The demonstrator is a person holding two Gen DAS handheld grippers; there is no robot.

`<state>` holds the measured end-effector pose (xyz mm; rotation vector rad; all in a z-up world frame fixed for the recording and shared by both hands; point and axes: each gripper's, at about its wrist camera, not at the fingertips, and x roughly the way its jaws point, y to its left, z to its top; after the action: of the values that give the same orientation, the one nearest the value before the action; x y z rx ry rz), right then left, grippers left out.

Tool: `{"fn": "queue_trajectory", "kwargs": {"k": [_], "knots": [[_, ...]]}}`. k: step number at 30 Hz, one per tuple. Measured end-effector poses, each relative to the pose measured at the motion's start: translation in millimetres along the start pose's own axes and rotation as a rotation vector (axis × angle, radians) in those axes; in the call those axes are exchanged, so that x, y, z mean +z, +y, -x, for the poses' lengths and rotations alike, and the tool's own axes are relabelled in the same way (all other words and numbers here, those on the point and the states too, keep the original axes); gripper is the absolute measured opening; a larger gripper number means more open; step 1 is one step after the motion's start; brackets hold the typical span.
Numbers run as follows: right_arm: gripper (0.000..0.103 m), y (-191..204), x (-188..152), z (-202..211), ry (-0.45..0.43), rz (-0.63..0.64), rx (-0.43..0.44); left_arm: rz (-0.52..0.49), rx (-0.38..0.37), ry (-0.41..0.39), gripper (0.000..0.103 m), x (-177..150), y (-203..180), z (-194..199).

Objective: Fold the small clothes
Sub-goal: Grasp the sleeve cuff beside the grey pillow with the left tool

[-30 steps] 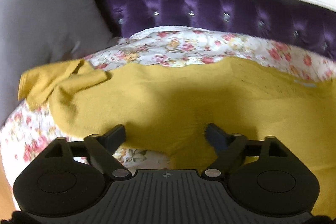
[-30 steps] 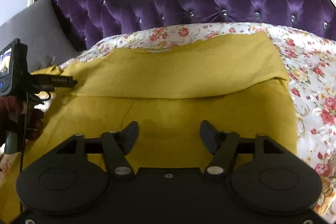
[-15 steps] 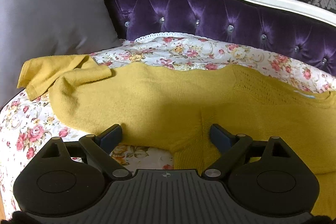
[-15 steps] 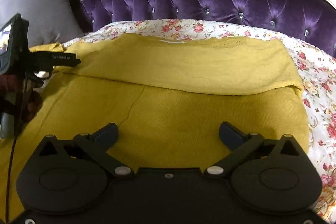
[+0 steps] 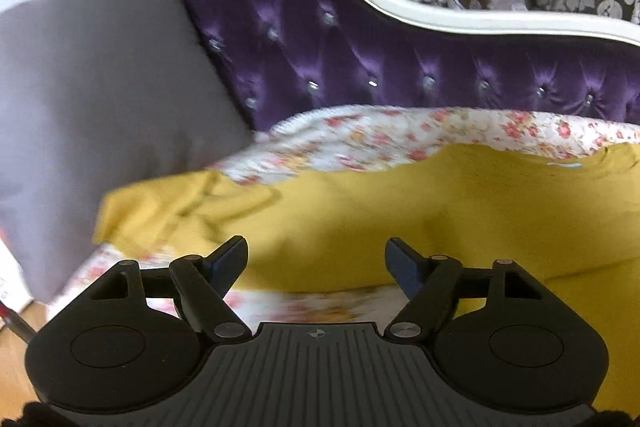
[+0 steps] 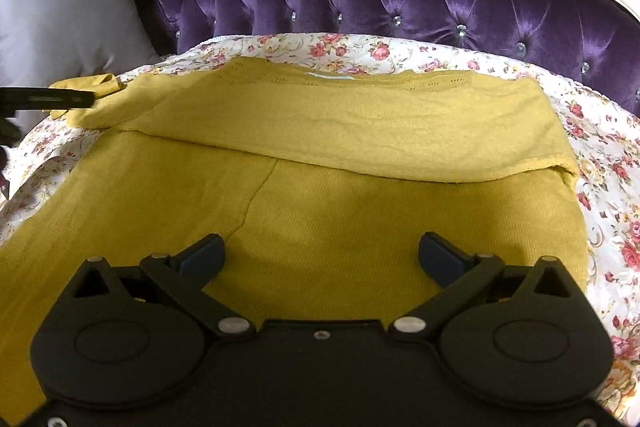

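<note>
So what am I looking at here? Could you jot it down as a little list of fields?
garment: yellow sweater, spread flat, far part folded over toward the near side
sleeve: bunched at far left
surface: floral bedspread
behind: purple headboard, grey pillow
left gripper: fingers apart, holding nothing
right gripper: fingers apart, above the sweater, holding nothing
</note>
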<state>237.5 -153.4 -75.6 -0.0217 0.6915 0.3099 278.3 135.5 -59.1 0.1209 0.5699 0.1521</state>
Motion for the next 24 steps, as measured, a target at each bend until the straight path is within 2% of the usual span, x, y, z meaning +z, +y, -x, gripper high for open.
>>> {"fn": "queue_trajectory", "kwargs": {"k": [5, 12, 18, 21, 24], "knots": [[0.103, -0.3, -0.2, -0.2, 0.0, 0.0, -0.001, -0.01, 0.059, 0.0, 0.075, -5.6, 46.6, 5.5], [0.103, -0.6, 0.4, -0.2, 0.0, 0.0, 0.001, -0.028, 0.173, 0.005, 0.075, -13.4, 93.3, -16.0], [0.103, -0.3, 0.5, -0.5, -0.001, -0.001, 0.002, -0.074, 0.219, 0.028, 0.073, -23.8, 110.8, -46.4], [0.103, -0.2, 0.4, -0.3, 0.0, -0.002, 0.002, -0.146, 0.236, 0.044, 0.062, -30.5, 109.1, -61.4], [0.103, -0.3, 0.3, -0.3, 0.0, -0.002, 0.003, -0.212, 0.239, 0.009, 0.059, -32.4, 106.8, -69.1]]}}
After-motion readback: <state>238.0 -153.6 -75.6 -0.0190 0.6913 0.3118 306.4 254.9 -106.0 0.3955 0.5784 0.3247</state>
